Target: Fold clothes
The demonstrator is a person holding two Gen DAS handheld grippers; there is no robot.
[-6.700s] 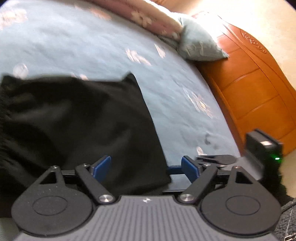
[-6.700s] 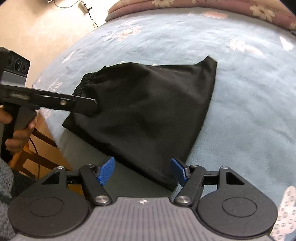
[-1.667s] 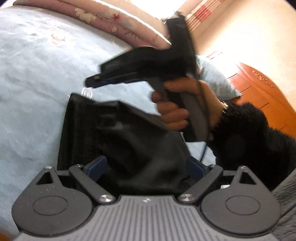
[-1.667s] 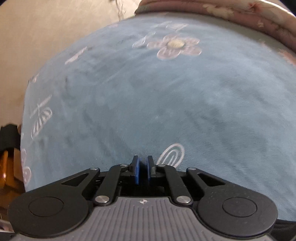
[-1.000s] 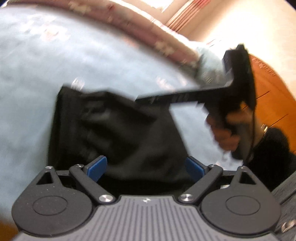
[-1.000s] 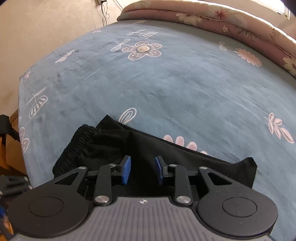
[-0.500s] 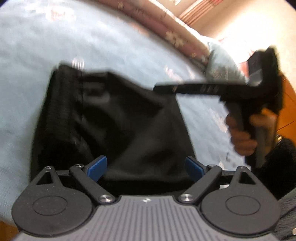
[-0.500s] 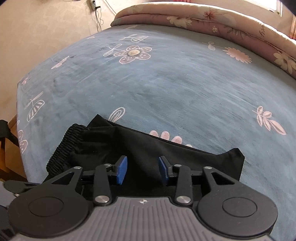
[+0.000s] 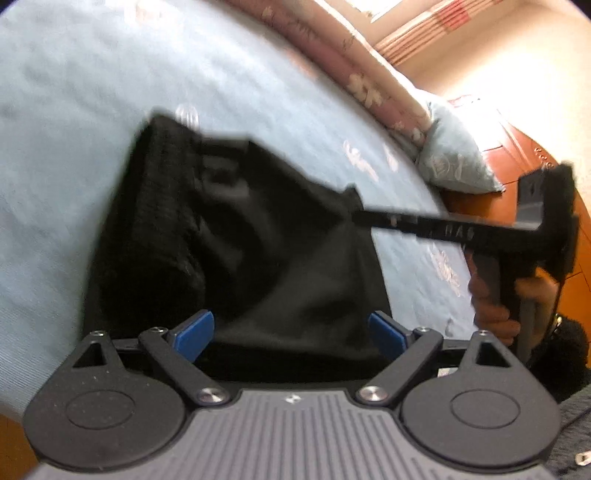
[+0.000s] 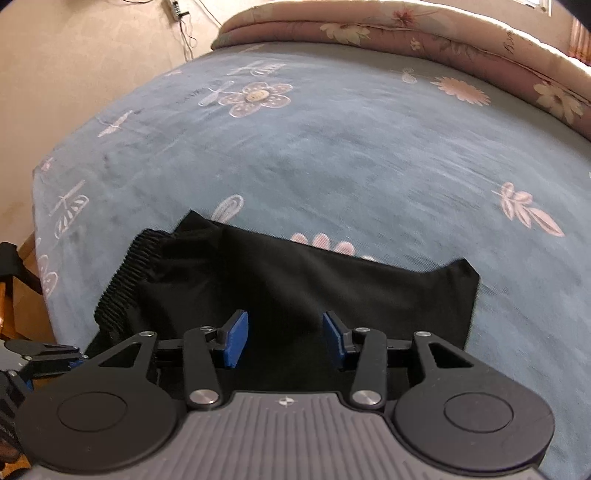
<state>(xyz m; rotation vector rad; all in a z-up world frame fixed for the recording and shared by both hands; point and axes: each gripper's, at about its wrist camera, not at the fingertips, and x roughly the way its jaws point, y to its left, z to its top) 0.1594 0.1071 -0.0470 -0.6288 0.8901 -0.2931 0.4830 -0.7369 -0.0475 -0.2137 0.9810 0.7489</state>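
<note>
A black garment (image 10: 295,288) with a ribbed waistband (image 10: 122,284) lies folded on the blue flowered bedspread (image 10: 351,155). My right gripper (image 10: 285,343) hovers over its near part. Its jaws are opening, and only cloth lying flat shows below the blue pads (image 10: 236,341), none pinched. In the left wrist view the same garment (image 9: 258,258) fills the middle. My left gripper (image 9: 290,334) stands wide open at its near edge, gripping nothing. The right gripper (image 9: 364,219) reaches in from the right, held by a hand (image 9: 491,306).
A pink floral quilt (image 10: 424,33) lies rolled along the far side of the bed. A blue pillow (image 9: 450,162) rests against the orange wooden headboard (image 9: 576,258). Beige floor with a cable (image 10: 181,22) lies beyond the bed's left edge. Wooden furniture (image 10: 14,306) stands at the left.
The right gripper's jaws have widened and it has drawn back towards the right over the garment. The left gripper has sunk a little and rolled, so the garment looks larger.
</note>
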